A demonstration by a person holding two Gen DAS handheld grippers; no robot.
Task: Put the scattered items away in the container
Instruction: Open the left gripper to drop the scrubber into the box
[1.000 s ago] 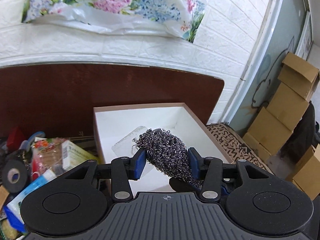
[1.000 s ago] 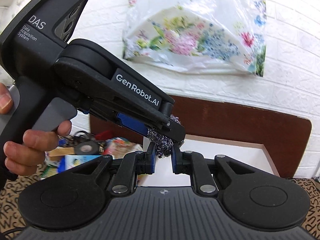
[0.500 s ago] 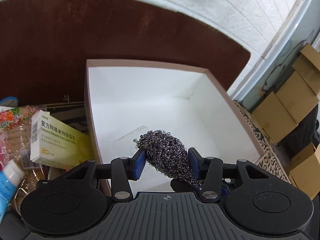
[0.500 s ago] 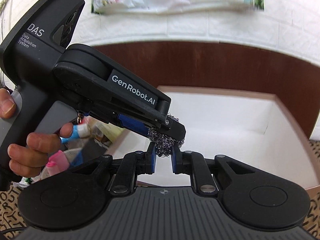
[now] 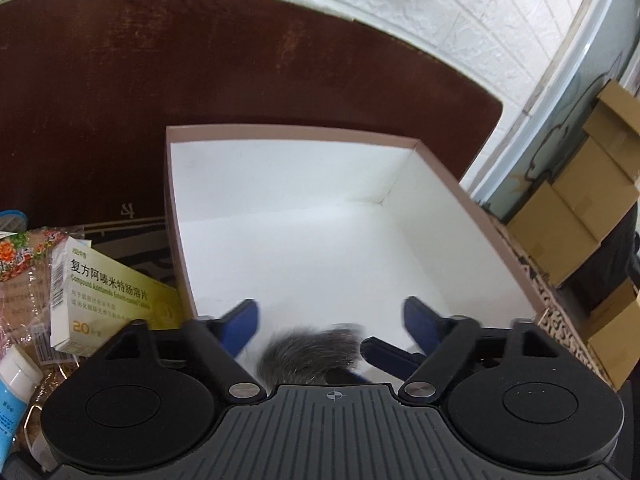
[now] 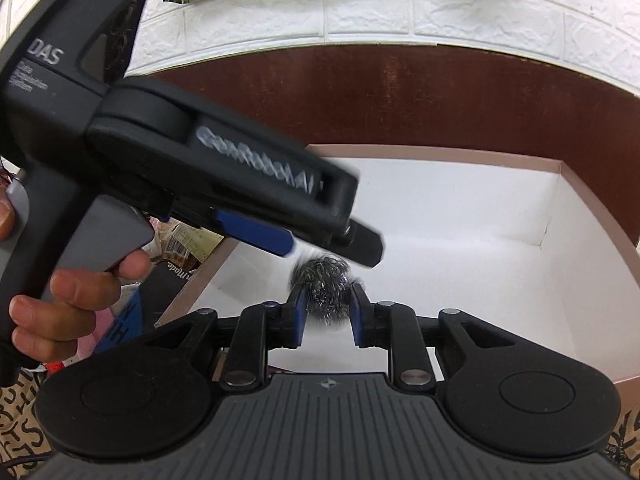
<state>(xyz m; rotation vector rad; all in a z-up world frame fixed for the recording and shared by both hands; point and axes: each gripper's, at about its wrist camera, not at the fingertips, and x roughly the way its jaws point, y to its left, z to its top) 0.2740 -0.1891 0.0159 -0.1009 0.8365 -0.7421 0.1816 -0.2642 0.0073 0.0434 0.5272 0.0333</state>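
Steel-wool scourer (image 5: 310,354) between left gripper's (image 5: 330,322) spread jaws, right gripper's (image 6: 327,309) apart, above white box (image 5: 472,208); wire may snag a pad

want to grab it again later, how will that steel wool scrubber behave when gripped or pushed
The steel wool scrubber looks like loose wire coils, so it likely squashes rather than resists. Probably very light for its bulk. Its ragged strands may snag on the blue pads instead of slipping, and it seems unlikely to roll far in the white box.

Left tongs (image 5: 330,320) stood spread wide, blue pads well apart, tilted downward. The person's left hand (image 6: 68,300) gripped the tool's handle, fingers curled round its trigger. Right tongs (image 6: 326,306) sat partly parted, levelled beneath the left tool.
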